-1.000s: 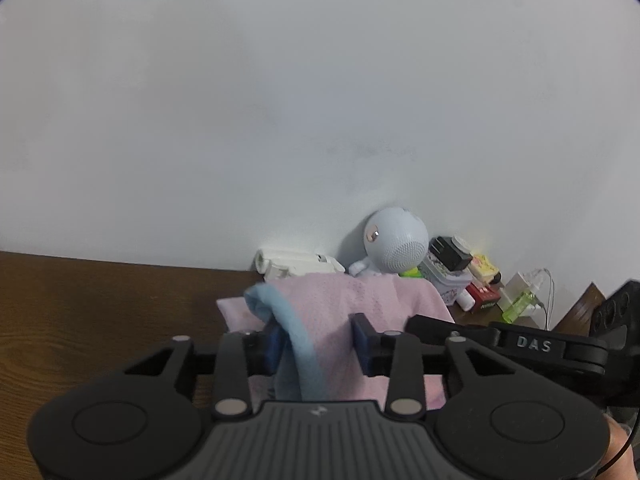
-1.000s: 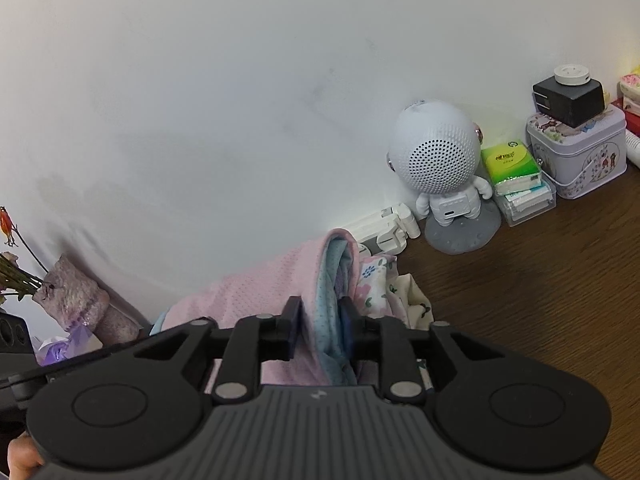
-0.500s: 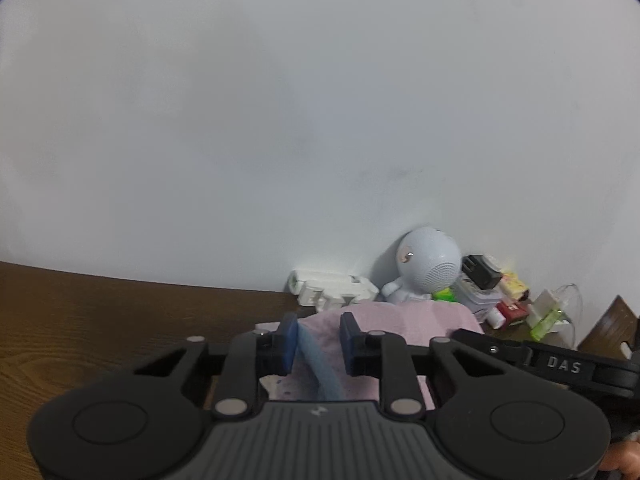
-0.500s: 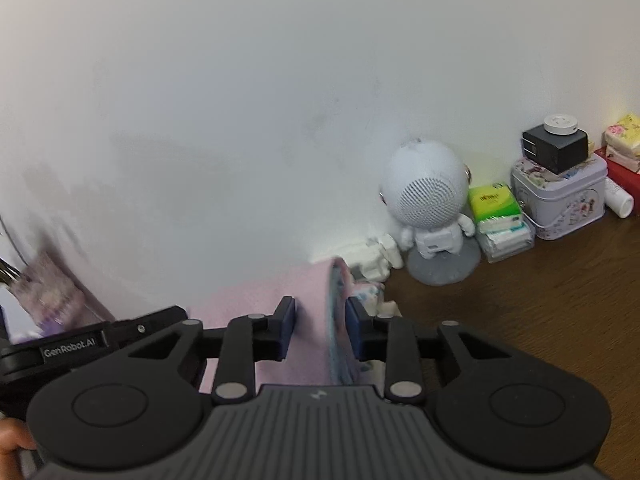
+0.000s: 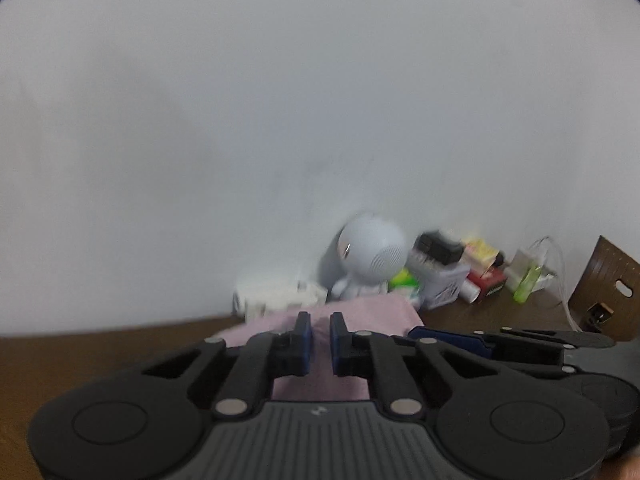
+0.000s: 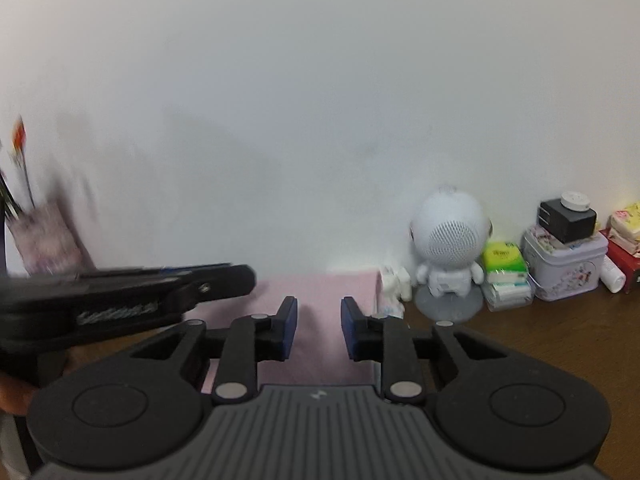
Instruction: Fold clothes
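Your left gripper point(image 5: 319, 334) is closing over the pink cloth point(image 5: 376, 310) lying on the table point(image 5: 100, 356), gripping nothing. Your right gripper point(image 6: 319, 322) is closing too, empty; only its view is showing the flowers point(image 6: 18, 148).

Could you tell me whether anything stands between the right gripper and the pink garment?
Nothing visible does. The pink garment lies flat directly ahead of the right gripper, whose fingers are closing with no cloth pinched between them.
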`<state>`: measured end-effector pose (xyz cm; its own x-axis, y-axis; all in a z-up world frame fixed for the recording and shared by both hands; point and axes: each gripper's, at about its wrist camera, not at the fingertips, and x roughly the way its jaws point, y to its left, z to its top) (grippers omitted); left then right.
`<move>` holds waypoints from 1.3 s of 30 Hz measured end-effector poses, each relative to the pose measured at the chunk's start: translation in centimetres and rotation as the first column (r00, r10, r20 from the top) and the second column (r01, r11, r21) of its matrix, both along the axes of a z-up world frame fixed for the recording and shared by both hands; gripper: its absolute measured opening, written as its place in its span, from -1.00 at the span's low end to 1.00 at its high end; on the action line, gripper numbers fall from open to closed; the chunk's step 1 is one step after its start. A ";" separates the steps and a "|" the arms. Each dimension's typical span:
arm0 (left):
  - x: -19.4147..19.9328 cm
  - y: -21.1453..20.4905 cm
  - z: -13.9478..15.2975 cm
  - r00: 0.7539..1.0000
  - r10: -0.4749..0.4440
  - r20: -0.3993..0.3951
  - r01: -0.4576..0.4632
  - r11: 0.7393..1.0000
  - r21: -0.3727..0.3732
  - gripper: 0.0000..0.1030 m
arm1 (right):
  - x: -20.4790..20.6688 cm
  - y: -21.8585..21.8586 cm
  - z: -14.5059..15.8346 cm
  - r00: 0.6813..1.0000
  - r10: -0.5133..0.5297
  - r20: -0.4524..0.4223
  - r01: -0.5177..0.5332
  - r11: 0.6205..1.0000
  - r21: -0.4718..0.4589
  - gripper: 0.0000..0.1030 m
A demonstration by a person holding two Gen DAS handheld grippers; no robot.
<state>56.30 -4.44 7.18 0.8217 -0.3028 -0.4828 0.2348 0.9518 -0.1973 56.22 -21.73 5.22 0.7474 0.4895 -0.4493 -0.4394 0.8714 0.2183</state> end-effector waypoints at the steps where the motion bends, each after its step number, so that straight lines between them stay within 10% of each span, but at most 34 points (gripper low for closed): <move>1: 0.3 -0.1 -0.5 1.000 0.002 -0.011 -0.002 1.000 -0.002 -0.83 | 0.1 0.2 -0.5 1.000 -0.006 -0.006 0.006 1.000 -0.020 -0.54; 6: 0.0 0.2 -0.3 1.000 -0.006 0.017 0.007 1.000 -0.016 -0.74 | 0.8 -0.3 -1.8 0.999 -0.011 -0.041 0.012 1.000 0.026 -0.54; 16: -4.5 1.5 1.0 0.995 0.067 0.077 -0.071 0.996 0.055 0.79 | -2.7 -1.5 -0.7 1.000 0.013 0.015 -0.014 0.997 0.081 -0.23; 28: -9.4 3.7 -0.4 0.978 0.199 0.063 -0.201 0.979 0.024 1.00 | -7.1 -0.7 -0.8 0.997 0.015 0.080 -0.015 1.000 -0.003 0.99; 39: -13.3 3.5 -1.3 0.976 0.211 0.051 -0.214 0.975 0.065 1.00 | -10.5 -0.3 -1.6 0.998 0.002 0.061 -0.002 1.000 -0.012 0.99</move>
<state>42.99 -0.94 5.93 0.8844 -0.0859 -0.4587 0.0329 0.9919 -0.1223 45.71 -22.04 3.67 0.7724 0.4861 -0.4089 -0.4533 0.8727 0.1812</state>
